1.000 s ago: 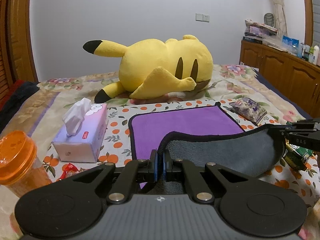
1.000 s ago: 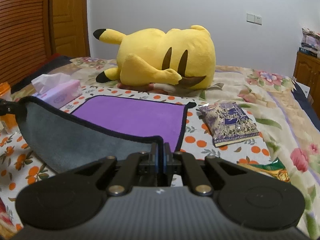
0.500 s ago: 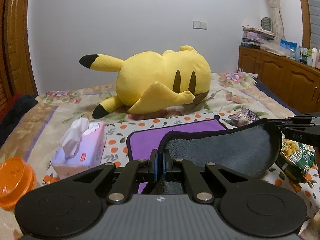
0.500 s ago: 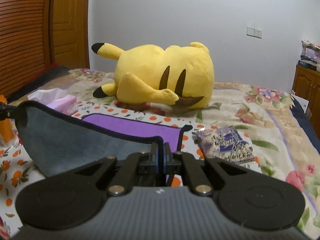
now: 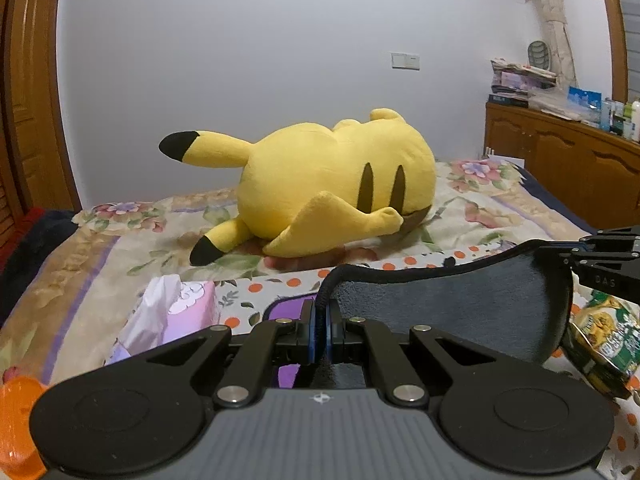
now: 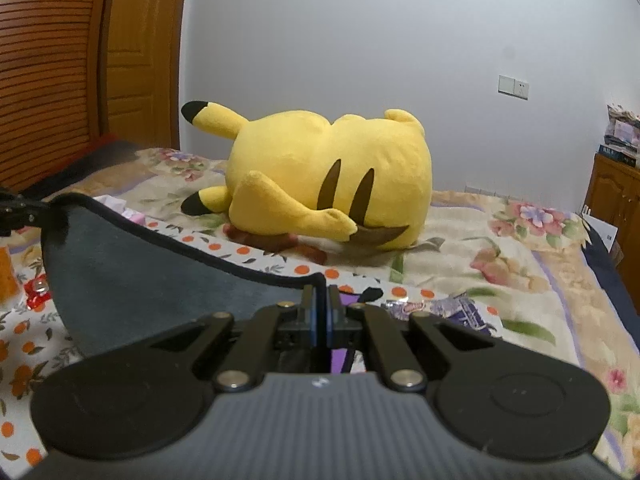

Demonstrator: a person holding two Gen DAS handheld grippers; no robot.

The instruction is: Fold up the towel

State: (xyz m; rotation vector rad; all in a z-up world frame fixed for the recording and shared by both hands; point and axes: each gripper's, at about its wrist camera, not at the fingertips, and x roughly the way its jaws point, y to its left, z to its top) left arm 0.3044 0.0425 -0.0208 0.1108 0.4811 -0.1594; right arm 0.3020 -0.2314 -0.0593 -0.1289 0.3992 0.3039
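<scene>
Grey fleece fills the left wrist view: the towel point(image 5: 460, 312) hangs as a raised flap, its black-bound edge running from the left gripper point(image 5: 319, 322) across to the right gripper point(image 5: 600, 258) at the frame's right side. The left jaws are closed tight on one corner; a strip of the purple face shows below, lying on the bed point(image 5: 120, 248) ahead of the fingers. In the right wrist view the right gripper point(image 6: 320, 320) is likewise clamped on the other corner, and the towel point(image 6: 140, 280) stretches leftward to the left gripper point(image 6: 20, 210). The held edge is the long axis, spanning hand to hand; the far edge lies forward, toward the plush point(image 6: 328, 184), so the fold probably carries both corners that way together.
</scene>
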